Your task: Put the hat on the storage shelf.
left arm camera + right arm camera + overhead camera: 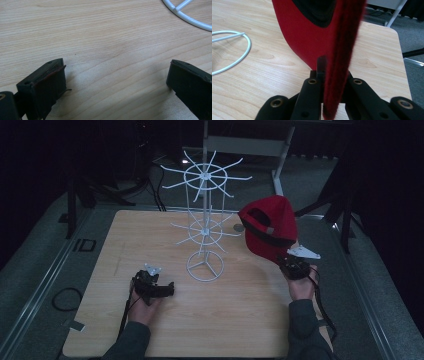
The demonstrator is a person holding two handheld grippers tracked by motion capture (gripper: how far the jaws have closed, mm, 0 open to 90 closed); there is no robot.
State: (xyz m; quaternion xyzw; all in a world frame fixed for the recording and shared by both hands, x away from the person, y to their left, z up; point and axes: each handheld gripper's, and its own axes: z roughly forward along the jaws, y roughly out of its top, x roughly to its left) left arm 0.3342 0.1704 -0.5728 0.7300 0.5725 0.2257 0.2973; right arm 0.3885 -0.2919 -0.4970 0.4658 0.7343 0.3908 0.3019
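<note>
A red cap [270, 227] hangs in the air right of a white wire display stand [204, 225], its brim pointing down. My right gripper [294, 265] is shut on the brim edge; in the right gripper view the red cap [312, 37] rises between the jaws of the right gripper [332, 75]. My left gripper [167, 290] rests low over the table, left of the stand's round base [205, 266]. In the left gripper view the left gripper [117, 80] is open, with bare wood between its jaws and the stand's base ring [185, 15] at the top right.
The wooden table [100, 270] has a dark floor around it. A small round object [239, 227] lies on the table behind the cap. A metal frame [280, 155] stands beyond the far edge, and a cable loop [65, 298] lies left of the table.
</note>
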